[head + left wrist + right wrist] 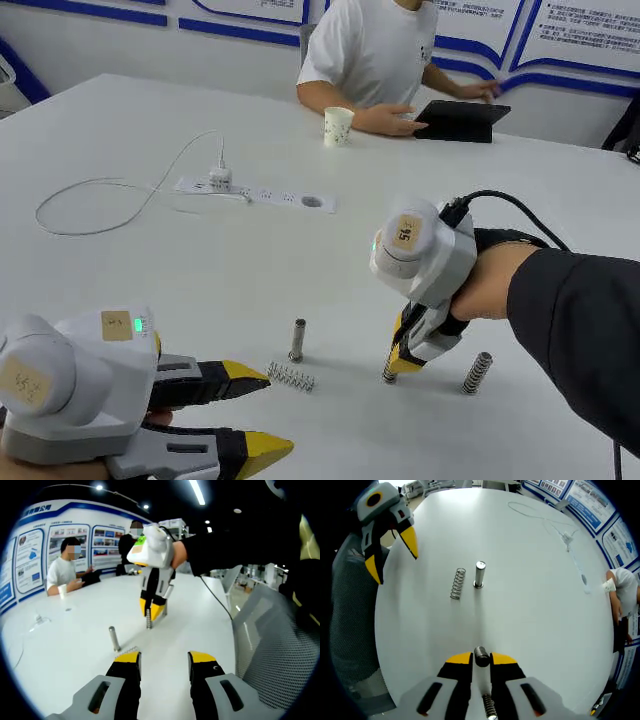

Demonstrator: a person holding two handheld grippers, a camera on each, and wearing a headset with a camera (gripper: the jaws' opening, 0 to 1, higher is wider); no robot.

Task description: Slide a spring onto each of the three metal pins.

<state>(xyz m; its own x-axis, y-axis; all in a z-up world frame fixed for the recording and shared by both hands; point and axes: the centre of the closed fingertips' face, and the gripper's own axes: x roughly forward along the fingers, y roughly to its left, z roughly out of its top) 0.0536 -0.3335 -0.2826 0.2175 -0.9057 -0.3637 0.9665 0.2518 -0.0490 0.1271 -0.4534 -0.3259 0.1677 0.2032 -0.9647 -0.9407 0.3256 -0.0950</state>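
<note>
A loose spring [290, 376] is laid flat at 6 o'clock of the bare pin [297, 340], nearest the left gripper [279, 410], whose fingers [245, 372] are spread empty; the right gripper [393, 370] is clamped on a second spring [481, 656].

A big white table [65, 640] lies under the left gripper [165, 657]. Far ahead of it is a wall [60, 520] with blue posters [30, 555]. Long lights [196, 492] shine high above.

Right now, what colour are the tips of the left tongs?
Yellow, over black; the left tongs show it best in the left gripper view.
</note>
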